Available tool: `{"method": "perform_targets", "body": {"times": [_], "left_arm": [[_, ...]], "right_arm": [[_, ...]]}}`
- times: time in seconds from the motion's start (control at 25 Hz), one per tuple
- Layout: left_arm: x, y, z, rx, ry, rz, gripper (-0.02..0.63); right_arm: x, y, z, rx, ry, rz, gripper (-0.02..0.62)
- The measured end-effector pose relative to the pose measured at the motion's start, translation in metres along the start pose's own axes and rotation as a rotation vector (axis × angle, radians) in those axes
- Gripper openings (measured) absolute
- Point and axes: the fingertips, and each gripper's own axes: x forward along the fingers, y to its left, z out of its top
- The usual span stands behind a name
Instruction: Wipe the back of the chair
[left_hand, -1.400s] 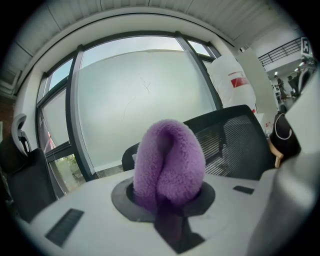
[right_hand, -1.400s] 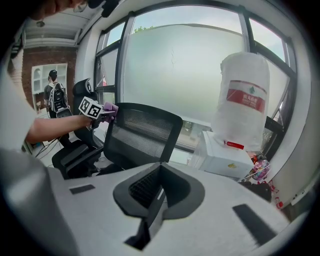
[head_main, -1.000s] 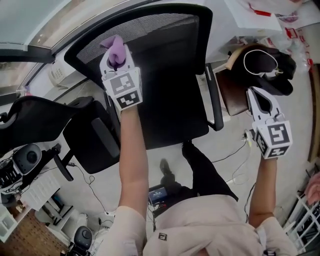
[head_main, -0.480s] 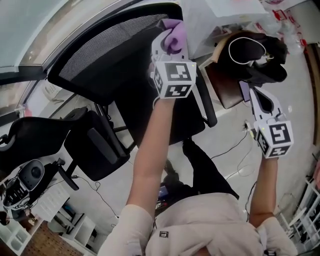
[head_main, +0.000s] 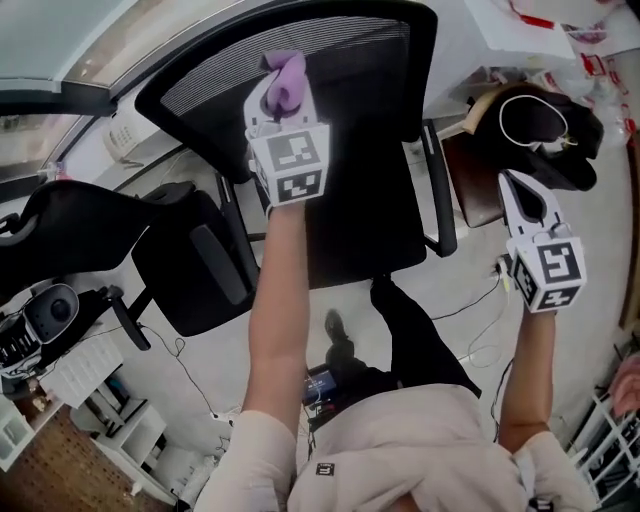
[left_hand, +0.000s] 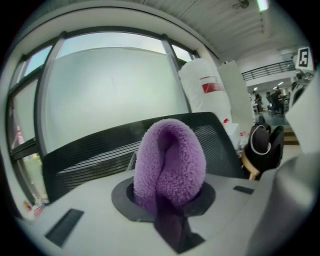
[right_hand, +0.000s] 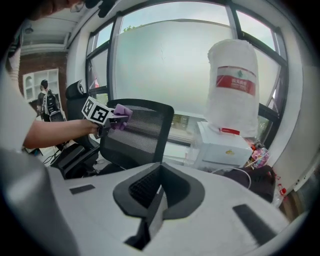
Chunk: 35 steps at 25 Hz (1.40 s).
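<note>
A black office chair with a mesh back (head_main: 330, 60) stands in front of me, its seat (head_main: 360, 225) toward me. My left gripper (head_main: 280, 85) is shut on a fluffy purple cloth (head_main: 287, 82) and holds it against the top of the mesh back. The left gripper view has the purple cloth (left_hand: 167, 167) bulging between the jaws, with the chair back (left_hand: 90, 157) just behind it. Off to the chair's right, my right gripper (head_main: 522, 195) is shut and holds nothing. From the right gripper view, the left gripper (right_hand: 116, 114) rests on the chair back (right_hand: 137, 135).
A second dark chair (head_main: 190, 265) stands at the left. At the right, a wooden stool holds a black bag (head_main: 545, 125) with a white cord. A white box and a wrapped white roll (right_hand: 232, 95) stand by the window. Cables lie on the floor (head_main: 470, 310).
My left gripper with the cloth swept right along the chair back's top, then came back left to the middle. The right gripper has stayed put.
</note>
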Motion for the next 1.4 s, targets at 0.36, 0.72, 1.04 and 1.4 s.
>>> {"method": "perform_targets", "body": {"times": [0.36,0.72,1.04,1.4], "left_arm": [[-0.085,0.195,-0.073,-0.149,0.098,0.335,0.077],[-0.072,0.181,-0.074,-0.152,0.102,0.311,0.077],[-0.015,0.062,-0.049,-0.128,0.065,0.127,0.077],[0.047,-0.193,0.021,-0.018,0.006,-0.291,0.077]], "right_arm": [[0.034,0.069,0.034,-0.071,-0.016,0.107,-0.006],[0.03,0.058,0.036,-0.065,-0.017,0.084,-0.006],[0.018,0.015,0.004,0.006,0.002,0.024,-0.006],[-0.02,-0.055,-0.051,0.102,0.04,-0.09,-0.006]]}}
